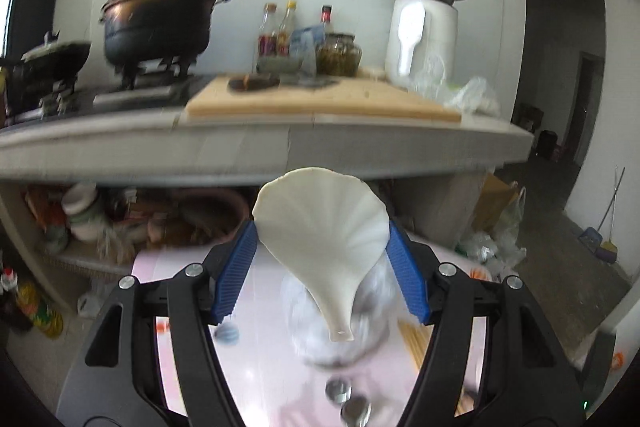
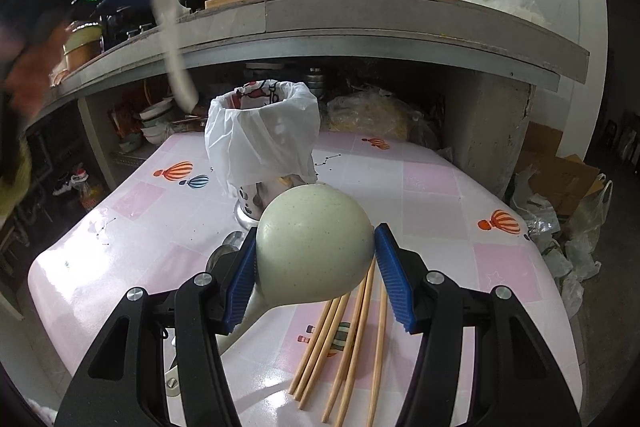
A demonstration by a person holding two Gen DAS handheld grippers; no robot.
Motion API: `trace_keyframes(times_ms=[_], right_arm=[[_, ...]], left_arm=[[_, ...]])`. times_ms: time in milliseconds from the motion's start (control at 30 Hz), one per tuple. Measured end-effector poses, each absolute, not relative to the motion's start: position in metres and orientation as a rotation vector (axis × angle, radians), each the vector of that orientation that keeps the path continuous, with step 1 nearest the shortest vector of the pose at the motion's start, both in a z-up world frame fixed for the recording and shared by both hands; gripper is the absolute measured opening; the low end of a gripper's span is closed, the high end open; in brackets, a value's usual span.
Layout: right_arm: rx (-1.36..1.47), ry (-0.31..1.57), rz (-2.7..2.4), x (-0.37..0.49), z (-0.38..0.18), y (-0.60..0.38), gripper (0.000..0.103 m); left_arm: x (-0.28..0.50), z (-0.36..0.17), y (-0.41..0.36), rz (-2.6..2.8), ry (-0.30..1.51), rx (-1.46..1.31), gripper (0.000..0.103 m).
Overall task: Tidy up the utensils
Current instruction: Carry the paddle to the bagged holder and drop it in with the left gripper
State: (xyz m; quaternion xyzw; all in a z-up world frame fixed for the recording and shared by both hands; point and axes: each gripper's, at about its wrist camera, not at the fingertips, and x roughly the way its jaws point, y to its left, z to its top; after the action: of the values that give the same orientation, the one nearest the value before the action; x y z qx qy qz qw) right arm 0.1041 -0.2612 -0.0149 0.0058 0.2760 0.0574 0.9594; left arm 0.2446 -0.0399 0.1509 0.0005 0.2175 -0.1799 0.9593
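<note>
The left gripper point(image 1: 322, 227) is clamped on the broad fan-shaped head of a white rice paddle point(image 1: 322, 223), handle hanging down, held high above the pink table point(image 2: 436, 183); the right gripper point(image 2: 315, 259) pinches the bowl of a pale green ladle point(image 2: 315, 241) just above the chopsticks point(image 2: 340, 339) lying loose on the cloth; the holder point(image 2: 264, 135) (a cup draped in a white plastic bag) stands beyond the ladle, near mid-table. Likely risks: both grips sit on smooth curved heads, so either tool could swivel or slip out; the slack bag could snag a handle going in; the light cup might tip.
</note>
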Motion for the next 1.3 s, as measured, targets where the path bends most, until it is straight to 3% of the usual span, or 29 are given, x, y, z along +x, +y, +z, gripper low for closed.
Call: trace_keyframes(times_ms=[200, 500, 867, 1300], right_arm=[[0.040, 0.575, 0.122, 0.109, -0.021, -0.270, 0.056], [0.067, 0.597, 0.122, 0.117, -0.030, -0.280, 0.056], [0.070, 0.599, 0.115, 0.116, -0.029, -0.281, 0.056], [0.070, 0.588, 0.104, 0.112, -0.024, -0.284, 0.056]], left_arm=[[0.299, 0.157, -0.086, -0.346, 0.446, 0.070, 0.062], [0.354, 0.088, -0.115, -0.309, 0.601, 0.120, 0.062], [0.359, 0.045, -0.123, -0.302, 0.662, 0.141, 0.062], [0.332, 0.035, -0.134, -0.278, 0.668, 0.268, 0.063]])
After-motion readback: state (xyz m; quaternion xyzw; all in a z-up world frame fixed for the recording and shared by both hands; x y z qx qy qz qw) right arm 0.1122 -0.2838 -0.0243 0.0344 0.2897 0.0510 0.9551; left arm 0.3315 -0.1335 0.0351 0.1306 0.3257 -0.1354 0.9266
